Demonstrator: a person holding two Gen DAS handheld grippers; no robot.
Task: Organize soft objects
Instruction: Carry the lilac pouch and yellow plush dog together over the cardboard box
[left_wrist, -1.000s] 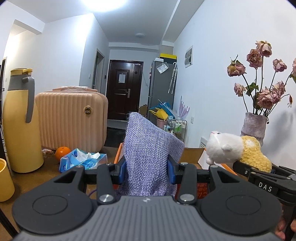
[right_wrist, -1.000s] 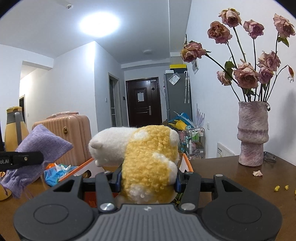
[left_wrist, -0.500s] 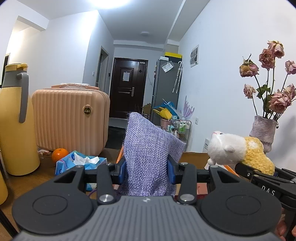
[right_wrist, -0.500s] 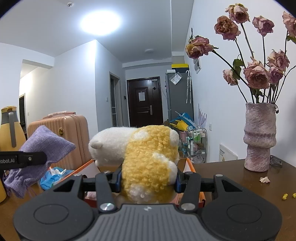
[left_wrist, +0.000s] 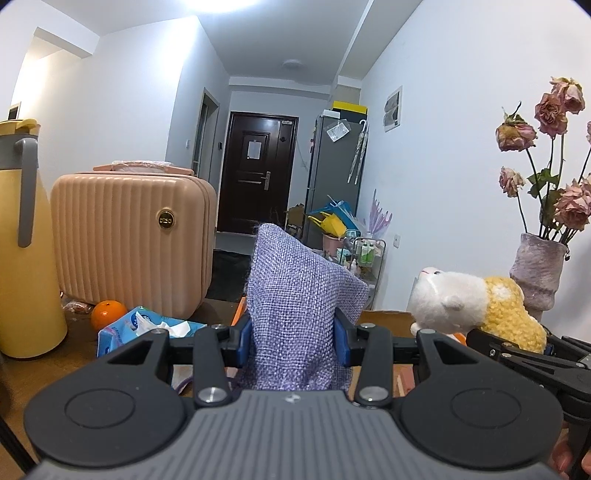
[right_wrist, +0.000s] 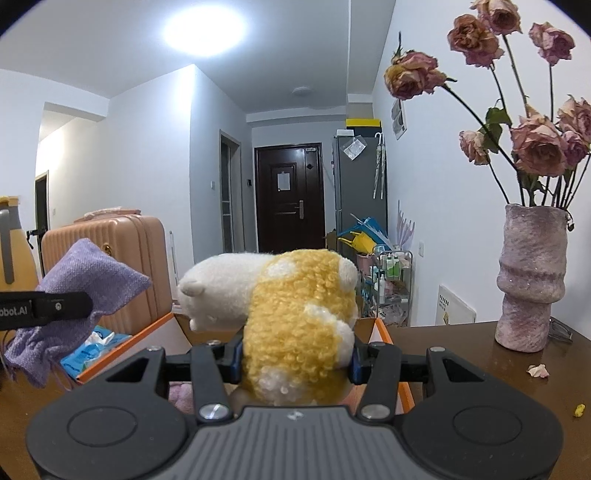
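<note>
We have both grippers loaded and lifted. Our left gripper is clamped on the purple woven pouch, blue pads pressed into its sides. The pouch's long axis stands up out of the fingers with a corner tilted up and away, its drawstring end hanging below the grip in the right wrist view. Our right gripper is clenched on the yellow-and-white plush toy, held by its curly yellow body. The plush's long axis runs sideways across the fingers, white head sticking out toward the left gripper.

Landmark is the orange-rimmed box. It sits directly below and ahead of the right gripper, so the plush is already over its opening. The pouch is left of the box, above its left rim, with the blue tissue pack just outside that rim. We judge the right hand is nearer for a drop, with the left needing a short shift rightward toward the box. Something pale purple shows inside the box; we cannot tell what. The vase stands well right of the box.
</note>
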